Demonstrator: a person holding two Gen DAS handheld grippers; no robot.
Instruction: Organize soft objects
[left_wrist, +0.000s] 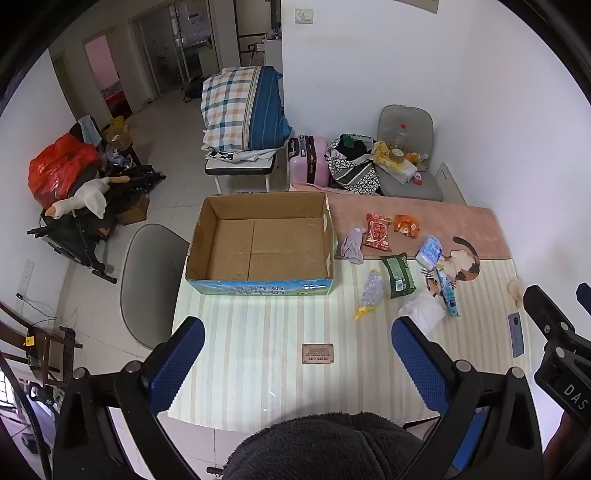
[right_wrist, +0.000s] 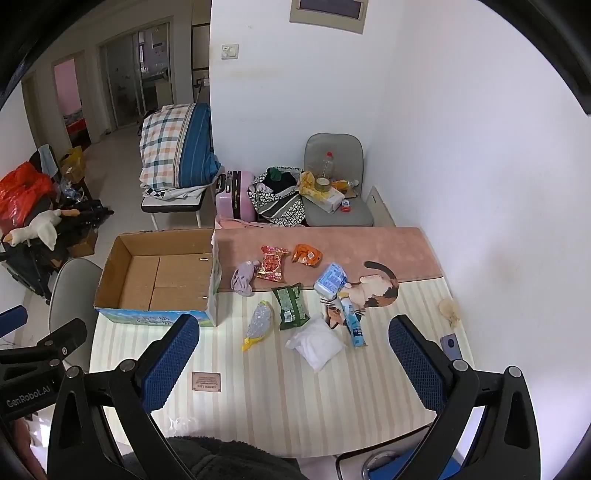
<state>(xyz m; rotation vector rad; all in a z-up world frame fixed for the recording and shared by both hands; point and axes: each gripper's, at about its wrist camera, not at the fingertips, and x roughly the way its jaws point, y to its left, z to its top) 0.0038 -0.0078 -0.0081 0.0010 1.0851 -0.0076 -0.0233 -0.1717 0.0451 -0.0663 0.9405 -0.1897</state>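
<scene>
Two tools hang above the near edge of the tabletop (right_wrist: 258, 398), and neither holds anything. The left tool (left_wrist: 295, 354) has its blue pads spread wide over bare striped cloth, facing the cardboard box (left_wrist: 258, 243); the right tool (right_wrist: 291, 350) is spread just as wide, with the white plastic pouch (right_wrist: 314, 347) lying between its fingertips in the view but well below them. That split looks deliberate: one tool lines up with the container, the other with the pile to be sorted.

Beyond the right tool the soft things lie loose to the right of the box: a clear bubble-wrap bundle with a yellow tip (right_wrist: 258, 325), a green snack packet (right_wrist: 291, 302), a blue tube (right_wrist: 352, 321), a blue tissue pack (right_wrist: 330, 280), a red snack bag (right_wrist: 271, 263), an orange snack bag (right_wrist: 306, 254) and a crumpled lilac cloth (right_wrist: 243, 277) just beside the box wall. The box stands open and empty, flaps out of the way, probably so items can be dropped straight in.

A dark fleece sleeve blocks the bottom of both views. The small label (left_wrist: 317, 353) on the cloth is too small to read, a phone (left_wrist: 516, 334) is partly covered by the right tool's frame, and a pale scrap (right_wrist: 448, 310) near the wall cannot be identified.
</scene>
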